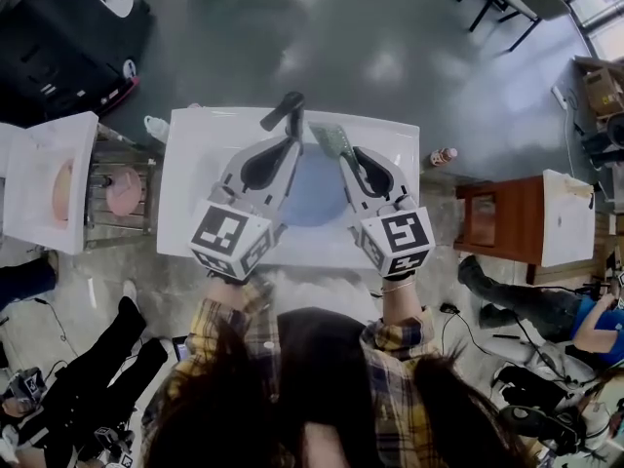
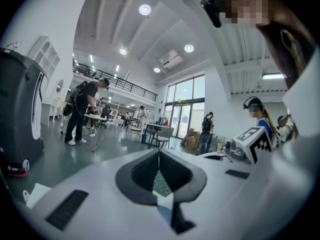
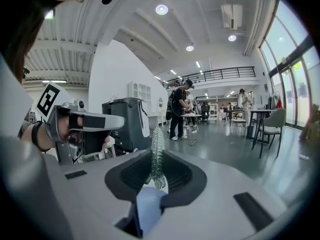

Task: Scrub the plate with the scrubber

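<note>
At the left edge of the head view, a white stand (image 1: 44, 178) sits beside a rack (image 1: 122, 198) that holds a pink dish (image 1: 123, 191). A small clear bottle (image 1: 156, 127) stands just off the upper left corner of the white bench (image 1: 195, 164).

On the bench, left of centre, is the left hand-held gripper (image 1: 285, 111). Its marker cube (image 1: 232, 237) sits low in the frame, and its dark jaws reach toward the bench's far edge. They pass over the left rim of the blue plate (image 1: 314, 201) and end beyond it. In the left gripper view, the left hand-held gripper (image 2: 159, 166) has its jaws pressed together along one thin line. No view shows anything clamped between them.

The plate lies on the bench at the centre of the head view, between the two tools. I cannot tell whether either tool touches it.

Just right of centre, the right hand-held gripper (image 1: 343, 154) angles toward the upper left, over the plate's right side. It is clamped on a green scrubber (image 1: 330, 139) that sticks out past the plate's far rim. In the right gripper view, the scrubber (image 3: 156, 156) stands edge-on between the closed jaws of the right hand-held gripper (image 3: 156, 170), translucent and ridged. The blue of the plate (image 3: 150, 209) shows below it.

Further right in the head view, a small bottle (image 1: 444, 156) stands by the bench's right corner. A brown wooden table (image 1: 497, 217) follows, and a person in a blue top (image 1: 585, 320) is low at the frame's right edge.
</note>
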Demonstrator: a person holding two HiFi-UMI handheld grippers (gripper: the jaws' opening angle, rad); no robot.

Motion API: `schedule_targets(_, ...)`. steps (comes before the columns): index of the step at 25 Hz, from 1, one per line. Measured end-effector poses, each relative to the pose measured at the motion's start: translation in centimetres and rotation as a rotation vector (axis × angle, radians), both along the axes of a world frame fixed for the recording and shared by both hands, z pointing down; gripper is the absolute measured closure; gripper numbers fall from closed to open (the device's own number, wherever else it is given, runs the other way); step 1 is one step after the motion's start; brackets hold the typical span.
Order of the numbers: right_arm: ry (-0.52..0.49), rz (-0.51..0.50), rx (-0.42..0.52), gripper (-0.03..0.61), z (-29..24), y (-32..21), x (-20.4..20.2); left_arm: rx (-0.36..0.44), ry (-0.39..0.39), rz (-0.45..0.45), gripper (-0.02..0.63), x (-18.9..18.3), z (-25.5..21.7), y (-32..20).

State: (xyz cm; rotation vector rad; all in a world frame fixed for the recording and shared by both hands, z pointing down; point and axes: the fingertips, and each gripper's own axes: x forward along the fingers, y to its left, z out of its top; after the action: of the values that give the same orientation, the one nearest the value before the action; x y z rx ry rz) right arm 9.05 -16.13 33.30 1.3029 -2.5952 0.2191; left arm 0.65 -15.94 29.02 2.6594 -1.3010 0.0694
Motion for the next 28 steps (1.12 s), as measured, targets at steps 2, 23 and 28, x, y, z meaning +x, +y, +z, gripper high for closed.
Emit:
schedule_targets(2, -0.003, 0.010, -0.007, 0.499, 0.2, -0.1, 0.0, -0.010, -0.003, 0.009, 0.597, -0.1, 0.4, -0.2)
schedule_targets(23, 0.035, 0.035, -0.178, 0.499, 8.6, -0.5, 0.5, -0.201, -0.091, 0.064, 0.597, -1.5, 12.2, -0.7)
schedule_targets(28, 0.045, 0.024, -0.205, 0.499, 10.4, 0.5, 0.3, -0.251, -0.113, 0.064, 0.595, -1.9, 16.1, 0.0)
